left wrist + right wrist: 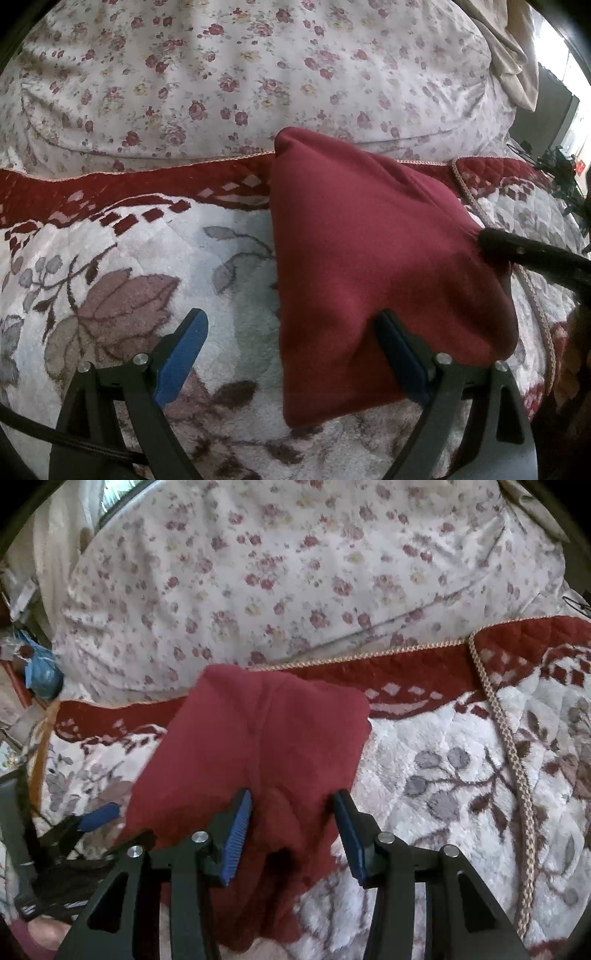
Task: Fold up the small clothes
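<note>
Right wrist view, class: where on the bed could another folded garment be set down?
Free: the plush blanket between the red garment and the braided cord, and the floral quilt beyond the red border. Crowded: the near left, where both grippers meet the garment.

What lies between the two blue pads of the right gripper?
In the right wrist view, a bunched part of the dark red garment lies between the pads of the right gripper; whether they press it is unclear.
</note>
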A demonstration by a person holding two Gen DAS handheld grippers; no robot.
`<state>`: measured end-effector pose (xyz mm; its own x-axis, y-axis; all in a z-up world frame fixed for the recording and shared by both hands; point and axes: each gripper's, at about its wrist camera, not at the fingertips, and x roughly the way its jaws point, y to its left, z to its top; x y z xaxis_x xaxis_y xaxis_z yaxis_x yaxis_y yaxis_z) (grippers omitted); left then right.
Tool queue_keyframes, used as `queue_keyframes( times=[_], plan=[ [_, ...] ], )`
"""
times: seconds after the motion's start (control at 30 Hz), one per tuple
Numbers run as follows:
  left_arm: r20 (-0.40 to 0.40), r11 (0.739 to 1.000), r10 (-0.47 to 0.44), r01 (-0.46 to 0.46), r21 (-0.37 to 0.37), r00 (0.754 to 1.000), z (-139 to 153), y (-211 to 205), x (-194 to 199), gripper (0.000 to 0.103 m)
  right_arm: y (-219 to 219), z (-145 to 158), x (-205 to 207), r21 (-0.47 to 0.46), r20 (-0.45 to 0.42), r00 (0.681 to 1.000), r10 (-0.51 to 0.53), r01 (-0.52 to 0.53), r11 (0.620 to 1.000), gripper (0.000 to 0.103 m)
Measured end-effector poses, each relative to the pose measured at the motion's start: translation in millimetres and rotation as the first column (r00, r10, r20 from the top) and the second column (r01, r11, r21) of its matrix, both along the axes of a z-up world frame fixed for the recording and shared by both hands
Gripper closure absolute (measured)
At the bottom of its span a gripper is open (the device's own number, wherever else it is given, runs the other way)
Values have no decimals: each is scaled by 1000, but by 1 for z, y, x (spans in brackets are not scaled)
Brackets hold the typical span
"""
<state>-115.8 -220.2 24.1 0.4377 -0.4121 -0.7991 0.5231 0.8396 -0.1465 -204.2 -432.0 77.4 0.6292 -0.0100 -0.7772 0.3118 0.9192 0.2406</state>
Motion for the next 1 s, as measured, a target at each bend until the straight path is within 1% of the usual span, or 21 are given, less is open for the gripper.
queue_keyframes(
  times=[0.07,0.1,0.13,0.17,0.2,0.27,0.33,0.4,0.47,0.53,0.6,0.67,0.77,0.87,1.0],
  plan=[
    [5,1000,0,0,0,1000,0,0,-1,11,7,2,-4,8,18,1000,18,-18,1000,44],
    [6,1000,0,0,0,1000,0,0,-1,11,9,-1,-4,6,12,1000,22,-22,1000,43],
    [7,1000,-1,1,-1,1000,0,0,-1,11,11,-8,-3,1,-10,1000,21,-21,1000,43],
    [7,1000,-1,1,-2,1000,0,0,-1,11,13,-19,0,2,-53,998,22,-22,1000,43],
    [8,1000,-2,2,-2,1000,0,1,-1,11,13,-29,2,20,-85,996,29,-28,999,42],
    [9,1000,-6,6,-10,1000,2,2,-2,11,11,-31,-3,41,-64,998,16,-14,999,39],
    [4,1000,-7,7,-28,1000,5,4,0,11,7,-27,-6,67,-49,999,14,-11,998,38],
    [-12,999,0,0,-52,1000,6,6,3,11,2,-22,-8,84,-31,1000,5,-3,996,32],
    [-29,997,5,-7,-78,1000,7,8,6,11,-6,-14,-12,106,18,1000,-12,10,994,21],
    [-44,995,8,-12,-95,999,7,9,10,11,-15,-10,-15,127,58,997,-42,35,991,16],
    [-61,995,13,-19,-102,998,5,9,14,11,-24,-11,-12,166,78,995,-64,51,985,15],
    [-67,994,16,-23,-105,998,4,8,18,11,-29,-17,-7,200,75,995,-63,47,979,14],
    [-80,994,17,-26,-109,997,2,5,23,11,-34,-28,2,225,67,996,-58,42,973,14],
    [-92,991,13,-25,-130,996,1,3,27,11,-36,-37,11,243,57,997,-46,30,970,13],
    [-89,992,-5,-7,-126,996,1,-3,31,10,-39,-45,22,275,64,998,-25,6,962,12]
  ],
)
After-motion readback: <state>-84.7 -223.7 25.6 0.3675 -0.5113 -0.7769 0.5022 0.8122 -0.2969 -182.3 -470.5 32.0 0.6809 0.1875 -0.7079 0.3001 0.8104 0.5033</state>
